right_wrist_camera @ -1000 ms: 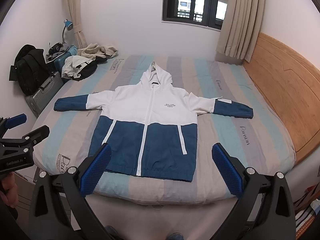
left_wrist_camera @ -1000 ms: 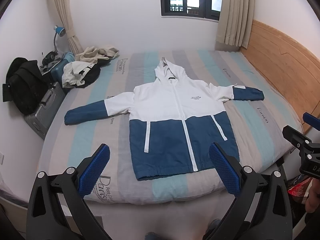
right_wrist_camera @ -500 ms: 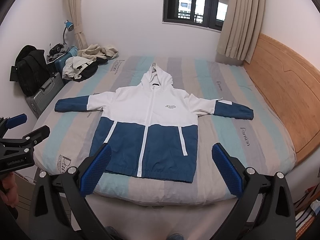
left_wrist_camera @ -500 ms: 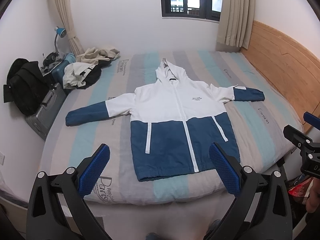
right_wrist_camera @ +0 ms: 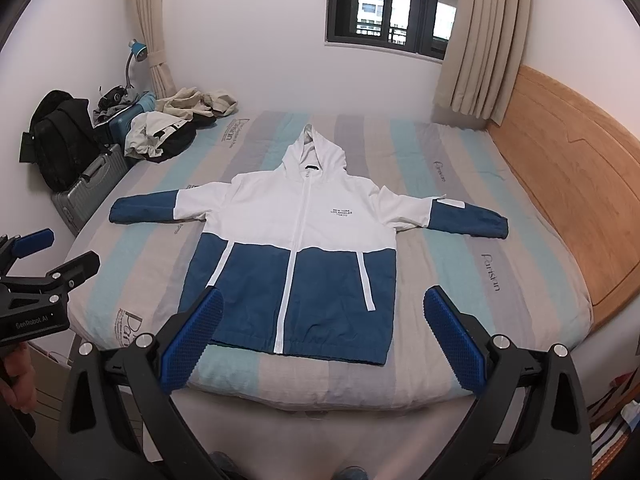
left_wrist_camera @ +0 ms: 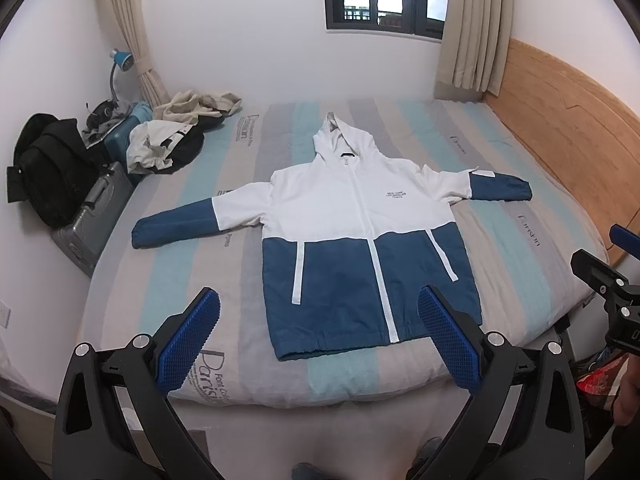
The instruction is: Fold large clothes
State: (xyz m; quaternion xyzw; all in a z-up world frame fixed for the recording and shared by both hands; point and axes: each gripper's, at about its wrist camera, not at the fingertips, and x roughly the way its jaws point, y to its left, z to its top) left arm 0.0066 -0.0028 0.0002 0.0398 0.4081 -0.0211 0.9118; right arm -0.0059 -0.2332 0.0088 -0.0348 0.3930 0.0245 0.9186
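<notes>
Jacket dead ahead, both grippers short of the hem

Grippers first: my left gripper has its blue pads spread wide and empty, and my right gripper is likewise spread wide with nothing between the pads. Both hang over the foot of the bed, short of the mattress edge as far as I can judge through the fisheye.

Ahead of them the hooded jacket lies flat and face up, zipped, with its long axis running straight away from me: hem nearest, hood farthest, toward the window wall. The sleeves stretch out crosswise. The left sleeve points toward the suitcase side, and the right sleeve points toward the wooden headboard.

I judge each gripper to be nearer its own sleeve and its own hem corner, so a two-handed fold inward looks natural, with no crossing over.

Room is decent. Bare striped sheet surrounds the jacket on all sides. A pile of clothes sits at the far left corner, well apart from the left cuff. The right cuff lies near the headboard side, still with sheet beyond it
</notes>
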